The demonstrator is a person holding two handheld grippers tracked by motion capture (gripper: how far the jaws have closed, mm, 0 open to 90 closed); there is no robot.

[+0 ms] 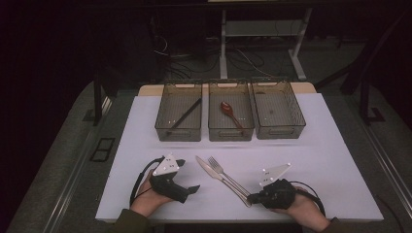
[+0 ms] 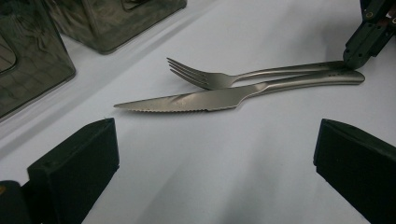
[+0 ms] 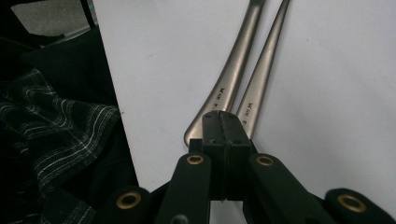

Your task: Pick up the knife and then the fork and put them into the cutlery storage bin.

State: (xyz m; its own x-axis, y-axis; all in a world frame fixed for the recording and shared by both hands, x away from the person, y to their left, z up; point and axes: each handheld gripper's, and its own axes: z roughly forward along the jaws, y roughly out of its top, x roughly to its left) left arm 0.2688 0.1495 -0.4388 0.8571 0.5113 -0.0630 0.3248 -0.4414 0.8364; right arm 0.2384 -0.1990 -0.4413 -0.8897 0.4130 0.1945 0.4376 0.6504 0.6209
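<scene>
- Your left tool [image 1: 190, 190] rests low on the near left part of the white tabletop [image 1: 316, 160], with your left hand [image 1: 148, 196] behind it.
- In the left gripper view its two black jaws stand wide apart with bare tabletop between them, holding nothing.
- Your right tool [image 1: 250, 197] sits near the front edge at the right, held by your right hand [image 1: 299, 208].
- In the right gripper view its jaws are pressed together with no gap, and nothing shows between them.
- The closed tip of the right tool touches or sits just over the near ends of two handles; you cannot tell which.
- A knife [image 1: 214, 175] and a fork [image 1: 224, 174] lie side by side between the two tools, flat on the tabletop.
- Both run diagonally, blade and tines toward the far left, handles toward the near right.
- The knife lies on the left of the fork, and their handles nearly touch.
- Three wire bins stand in a row on the far side.
- The left bin [image 1: 179, 127] holds a dark stick-like thing [image 1: 186, 113].
- The middle bin [image 1: 231, 130] holds a brown spoon [image 1: 230, 112].
- The right bin [image 1: 278, 127] stands just beside the middle one.
</scene>
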